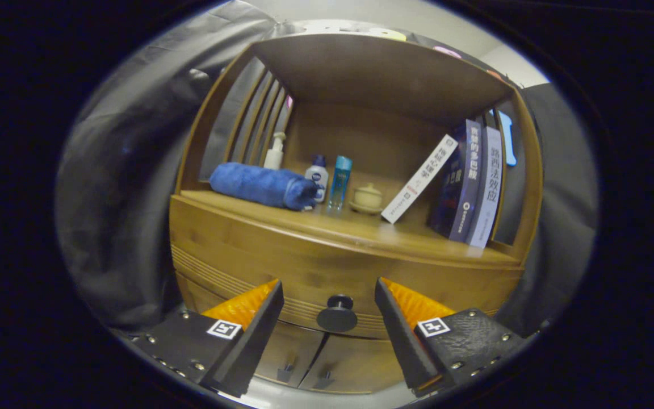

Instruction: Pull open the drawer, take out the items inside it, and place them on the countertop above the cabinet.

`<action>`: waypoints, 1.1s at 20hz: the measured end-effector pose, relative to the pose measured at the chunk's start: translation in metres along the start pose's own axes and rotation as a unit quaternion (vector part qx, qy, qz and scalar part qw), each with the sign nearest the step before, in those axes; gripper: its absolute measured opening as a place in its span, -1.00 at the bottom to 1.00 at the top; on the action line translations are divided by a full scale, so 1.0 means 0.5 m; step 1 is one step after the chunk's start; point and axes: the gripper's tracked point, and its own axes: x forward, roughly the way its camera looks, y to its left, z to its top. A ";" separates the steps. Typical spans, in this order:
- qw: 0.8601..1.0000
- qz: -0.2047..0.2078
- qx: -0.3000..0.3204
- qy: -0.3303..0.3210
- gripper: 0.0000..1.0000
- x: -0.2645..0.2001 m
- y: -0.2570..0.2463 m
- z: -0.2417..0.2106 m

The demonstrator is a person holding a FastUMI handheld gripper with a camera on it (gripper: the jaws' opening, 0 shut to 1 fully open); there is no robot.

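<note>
A: At the bottom centre of the frame, what sits between the fingers?

B: The drawer knob [336, 314], round and dark, on the closed drawer [327, 278] of the wooden cabinet [202, 238]. The gripper [330, 295] has its fingers spread wide apart, one on each side of the knob, neither touching it.

A: And above the drawer?

B: The countertop [327, 227] runs across the middle of the frame, under a wooden hood. On its left lies a rolled blue towel [263, 185]. Behind the towel stands a white pump bottle [275, 152]. Just right of the towel are a small white bottle with a blue cap [318, 175] and a slim clear blue bottle [340, 180], close together.

A: Further right?

B: A small lidded ceramic cup on a saucer [368, 197] sits near the centre. Right of it a white book [419, 179] leans steeply against a dark blue book [456, 182], and a pale book [489, 190] stands beside that, against the cabinet's right side.

A: Below the drawer?

B: Two cabinet doors [304, 358] with small handles meet at the lower centre, both shut.
</note>
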 end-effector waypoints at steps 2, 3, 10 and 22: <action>1.000 -0.008 -0.004 0.012 0.89 0.026 -0.011 -0.017; 1.000 -0.015 -0.004 0.017 0.74 0.024 -0.019 -0.023; 1.000 -0.021 0.007 0.021 -0.17 0.034 -0.010 -0.030; 0.996 -0.036 0.069 0.047 -0.62 0.027 -0.017 -0.041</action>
